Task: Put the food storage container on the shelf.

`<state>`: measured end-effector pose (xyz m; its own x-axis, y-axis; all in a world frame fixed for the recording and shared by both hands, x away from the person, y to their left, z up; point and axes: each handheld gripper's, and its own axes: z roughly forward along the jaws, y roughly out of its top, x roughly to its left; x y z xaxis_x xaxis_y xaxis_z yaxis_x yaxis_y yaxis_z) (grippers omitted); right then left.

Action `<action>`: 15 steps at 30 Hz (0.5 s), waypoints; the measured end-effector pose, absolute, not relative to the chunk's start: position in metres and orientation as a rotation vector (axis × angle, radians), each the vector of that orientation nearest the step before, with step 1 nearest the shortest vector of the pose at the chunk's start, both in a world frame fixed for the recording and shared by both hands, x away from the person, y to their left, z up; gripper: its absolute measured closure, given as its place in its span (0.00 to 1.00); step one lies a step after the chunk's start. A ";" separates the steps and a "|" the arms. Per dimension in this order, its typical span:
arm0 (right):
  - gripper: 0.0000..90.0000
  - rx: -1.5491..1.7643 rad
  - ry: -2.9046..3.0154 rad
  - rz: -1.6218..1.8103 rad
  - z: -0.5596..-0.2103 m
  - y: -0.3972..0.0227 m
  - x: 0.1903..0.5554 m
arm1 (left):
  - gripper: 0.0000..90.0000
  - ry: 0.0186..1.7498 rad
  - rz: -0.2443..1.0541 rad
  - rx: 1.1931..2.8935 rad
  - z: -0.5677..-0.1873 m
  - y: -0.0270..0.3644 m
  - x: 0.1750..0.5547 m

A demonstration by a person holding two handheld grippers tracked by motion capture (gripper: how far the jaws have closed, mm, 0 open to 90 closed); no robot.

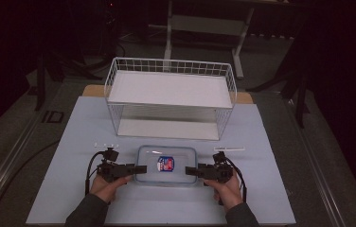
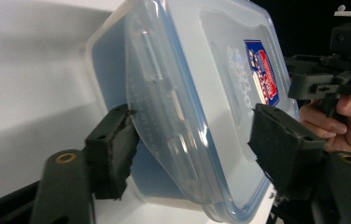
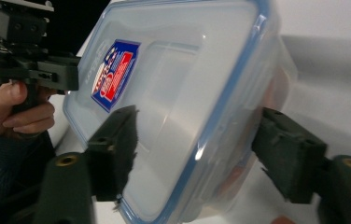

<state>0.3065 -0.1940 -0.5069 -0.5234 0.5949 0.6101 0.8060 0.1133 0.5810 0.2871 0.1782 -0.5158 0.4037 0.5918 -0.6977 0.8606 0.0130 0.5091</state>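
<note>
Container [image 1: 167, 165]: clear plastic food box with blue-rimmed snap lid and a red-and-blue label on top, lying flat on the white surface [image 1: 72, 142], near the person's edge and just in front of the wire rack [image 1: 170, 98]. Rack is white, two-tiered, wire-sided, with white shelf boards; it stands apart from the container, farther from the person.

Left gripper [image 1: 139, 169]: at the container's left short end, pointing inward. In the left gripper view the box end sits between the two black jaws; the near pad [image 2: 113, 149] touches the lid edge, the far pad [image 2: 281, 144] lies against the lid top beside the label. Reads as grasping the container's end.

Right gripper [image 1: 191, 170]: at the opposite short end, mirrored. In the right gripper view the lid corner sits between the jaws; the left pad [image 3: 115, 149] rests on the lid surface, the right pad [image 3: 288, 151] meets the box wall. Reads likewise as grasping the container. Something orange-red is dimly visible through the wall; cannot tell what.

Each gripper view shows the other hand and gripper beyond the box.

Two thin white strips [image 1: 106, 145] [image 1: 228, 149] lie on the surface, one behind each gripper. Surroundings dark; a table frame [image 1: 204, 23] stands past the rack.
</note>
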 end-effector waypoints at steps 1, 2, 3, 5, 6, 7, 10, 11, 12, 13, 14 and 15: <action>0.37 -1.393 -2.164 -1.369 -0.507 -0.194 0.307 | 0.41 1.288 -0.344 1.681 -0.516 0.178 0.287; 0.39 -1.389 -2.167 -1.375 -0.506 -0.195 0.305 | 0.41 1.284 -0.338 1.681 -0.515 0.179 0.285; 0.41 -1.382 -2.172 -1.385 -0.505 -0.196 0.303 | 0.43 1.277 -0.333 1.683 -0.513 0.180 0.282; 0.46 -1.379 -2.172 -1.402 -0.502 -0.198 0.297 | 0.46 1.268 -0.324 1.690 -0.511 0.181 0.277; 0.48 -1.378 -2.165 -1.416 -0.502 -0.200 0.295 | 0.47 1.265 -0.318 1.690 -0.510 0.181 0.275; 0.50 -1.384 -2.146 -1.421 -0.501 -0.201 0.293 | 0.48 1.259 -0.313 1.691 -0.510 0.181 0.273; 0.54 -1.366 -2.128 -1.426 -0.500 -0.205 0.289 | 0.51 1.239 -0.311 1.698 -0.510 0.183 0.269; 0.54 -1.366 -2.128 -1.426 -0.500 -0.205 0.289 | 0.51 1.231 -0.319 1.693 -0.510 0.185 0.268; 0.54 -1.366 -2.128 -1.426 -0.500 -0.205 0.289 | 0.53 1.231 -0.319 1.693 -0.510 0.185 0.268; 0.56 -1.330 -2.155 -1.423 -0.498 -0.207 0.286 | 0.55 1.221 -0.346 1.675 -0.512 0.189 0.265; 0.56 -1.326 -2.163 -1.422 -0.498 -0.207 0.286 | 0.55 1.219 -0.335 1.680 -0.511 0.188 0.264; 0.56 -1.326 -2.163 -1.422 -0.498 -0.207 0.286 | 0.55 1.219 -0.335 1.680 -0.511 0.188 0.264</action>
<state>0.2859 -0.2065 -0.4977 -0.5630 0.5559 0.6115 0.7818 0.1183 0.6122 0.2642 0.1879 -0.5108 0.4549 0.5608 -0.6918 0.8357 -0.0005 0.5492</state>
